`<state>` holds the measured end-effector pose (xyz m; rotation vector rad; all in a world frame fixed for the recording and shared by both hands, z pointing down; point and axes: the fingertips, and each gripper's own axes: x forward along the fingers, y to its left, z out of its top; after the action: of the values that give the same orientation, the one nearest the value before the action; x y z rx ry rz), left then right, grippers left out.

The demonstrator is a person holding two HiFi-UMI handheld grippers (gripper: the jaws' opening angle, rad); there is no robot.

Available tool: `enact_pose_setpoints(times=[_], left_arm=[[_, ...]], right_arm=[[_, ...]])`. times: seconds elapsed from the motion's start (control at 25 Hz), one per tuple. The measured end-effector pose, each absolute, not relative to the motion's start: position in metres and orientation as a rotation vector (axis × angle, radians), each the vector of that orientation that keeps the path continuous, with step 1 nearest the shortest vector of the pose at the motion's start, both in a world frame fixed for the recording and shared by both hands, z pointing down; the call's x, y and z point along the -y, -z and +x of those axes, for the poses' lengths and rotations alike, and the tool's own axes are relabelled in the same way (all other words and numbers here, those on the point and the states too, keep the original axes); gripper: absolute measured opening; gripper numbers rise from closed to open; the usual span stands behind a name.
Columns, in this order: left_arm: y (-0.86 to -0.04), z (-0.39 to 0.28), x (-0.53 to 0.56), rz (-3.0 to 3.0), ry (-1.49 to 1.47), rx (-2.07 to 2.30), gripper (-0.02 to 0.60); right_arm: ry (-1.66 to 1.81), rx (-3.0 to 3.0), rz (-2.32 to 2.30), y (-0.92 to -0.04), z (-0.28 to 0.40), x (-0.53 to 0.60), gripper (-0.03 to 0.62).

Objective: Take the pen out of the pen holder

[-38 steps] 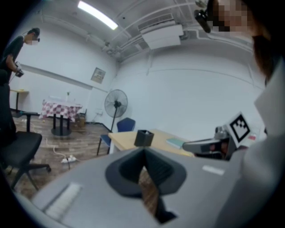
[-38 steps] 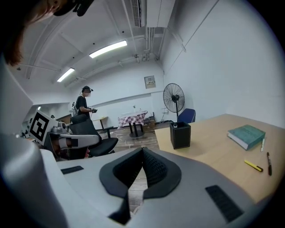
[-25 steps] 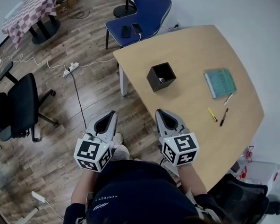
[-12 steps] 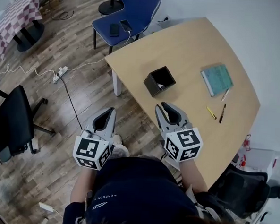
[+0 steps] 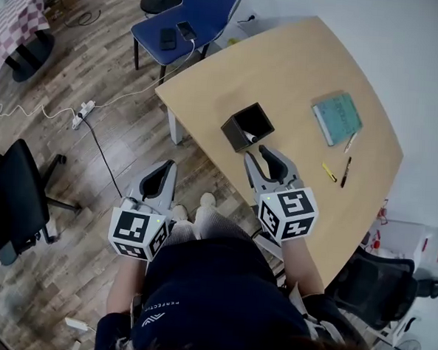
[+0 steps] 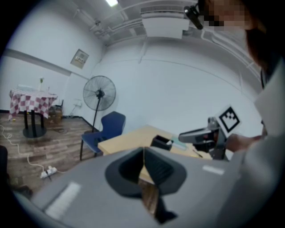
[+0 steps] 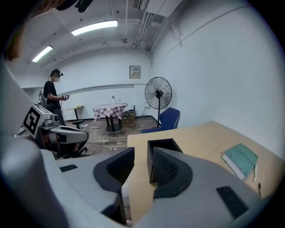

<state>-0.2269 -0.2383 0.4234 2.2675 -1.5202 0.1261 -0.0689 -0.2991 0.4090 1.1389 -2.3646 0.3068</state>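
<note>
Pen holder (image 5: 248,126): one. Book (image 5: 338,117): one. Loose pens (image 5: 345,171) on desk (image 5: 300,64): three. Hand-held grippers (image 5: 168,164) (image 5: 257,152): two.

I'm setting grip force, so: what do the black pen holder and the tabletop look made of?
Pen holder: matte black, thin straight walls, no shine; probably plastic, possibly coated metal. Tabletop: pale, smooth wood-look surface with even colour; probably laminate rather than solid wood.

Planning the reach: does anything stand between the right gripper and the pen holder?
Nothing visible does. The right gripper, jaws just opening with nothing between them, faces the pen holder across the table.
</note>
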Motion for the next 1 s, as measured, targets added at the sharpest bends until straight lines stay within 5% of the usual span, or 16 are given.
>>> enact_pose_setpoints(times=[1.0], left_arm=[[-0.426,-0.184,0.335,2.285,-0.159,1.447,0.008]], right_arm=[[-0.43,2.323,0.918,-0.455,-0.066,0.341,0.087]])
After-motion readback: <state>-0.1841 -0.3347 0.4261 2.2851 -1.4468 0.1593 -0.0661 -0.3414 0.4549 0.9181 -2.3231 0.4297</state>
